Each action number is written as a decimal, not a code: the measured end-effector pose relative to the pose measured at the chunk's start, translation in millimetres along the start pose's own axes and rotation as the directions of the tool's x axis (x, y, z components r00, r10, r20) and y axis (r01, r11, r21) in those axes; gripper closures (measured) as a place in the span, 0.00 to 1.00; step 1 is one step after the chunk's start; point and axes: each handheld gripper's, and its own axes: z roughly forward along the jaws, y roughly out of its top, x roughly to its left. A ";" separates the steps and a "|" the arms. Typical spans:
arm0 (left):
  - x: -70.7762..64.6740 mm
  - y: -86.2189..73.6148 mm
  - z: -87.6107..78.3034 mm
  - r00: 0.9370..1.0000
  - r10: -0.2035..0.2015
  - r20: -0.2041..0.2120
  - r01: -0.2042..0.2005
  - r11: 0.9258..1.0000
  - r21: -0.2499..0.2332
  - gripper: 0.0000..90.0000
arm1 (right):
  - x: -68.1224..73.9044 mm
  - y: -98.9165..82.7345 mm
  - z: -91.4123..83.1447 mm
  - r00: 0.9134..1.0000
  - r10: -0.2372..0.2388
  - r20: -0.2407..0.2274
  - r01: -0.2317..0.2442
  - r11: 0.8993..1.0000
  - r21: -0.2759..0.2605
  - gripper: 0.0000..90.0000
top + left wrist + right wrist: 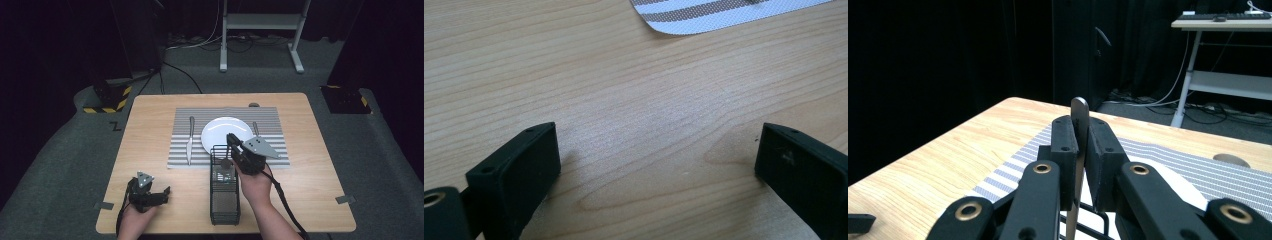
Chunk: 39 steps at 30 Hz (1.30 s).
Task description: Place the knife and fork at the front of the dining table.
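Left tongs (pixel 167 191): one pair of black two-jaw tongs, laid low on the pale wood-grain surface (pixel 150 130) near its front left corner, with the jaws spread wide and nothing between them; in the left gripper view the two flat black pads (pixel 519 170) are seen well apart over bare wood.
Table knife (pixel 190 141): one slim silver metal table knife, laid flat on the left part of the mat, its long axis running from the near edge towards the far edge.
Mat: one rectangular grey-and-white striped woven mat (pixel 270 120), seen at the middle of the surface.
Plate: one round glossy white plate (pixel 220 131), set on the mat between the knife and a second metal piece (pixel 255 128) lying on the mat's right part.
Caddy: one black wire cutlery caddy (pixel 224 200), a long rectangular mesh basket, placed just in front of the plate.
Held utensil: one thin flat metal utensil handle with a rounded end (pixel 1079 112), held upright, long axis vertical, rounded end pointing up, above the caddy's far end; its lower end cannot be made out.
Right tongs (pixel 231 137): one pair of black tongs, closed narrowly on the handle, pads pressed on both flat faces.
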 end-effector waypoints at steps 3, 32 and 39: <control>0.1 -0.1 -0.1 1.000 0.000 0.001 0.000 1.000 0.000 0.05 | 2.1 2.0 -2.2 1.000 -0.003 -0.005 0.003 1.000 -0.015 0.93; 0.1 -0.1 -0.1 1.000 0.001 0.000 -0.001 1.000 0.000 0.05 | 2.1 41.1 -40.7 1.000 -0.022 -0.009 0.020 0.987 -0.160 0.98; 0.0 -0.1 -0.1 1.000 0.001 0.000 -0.001 1.000 0.000 0.05 | 2.2 62.0 -55.6 0.999 -0.036 0.005 0.036 0.973 -0.228 0.98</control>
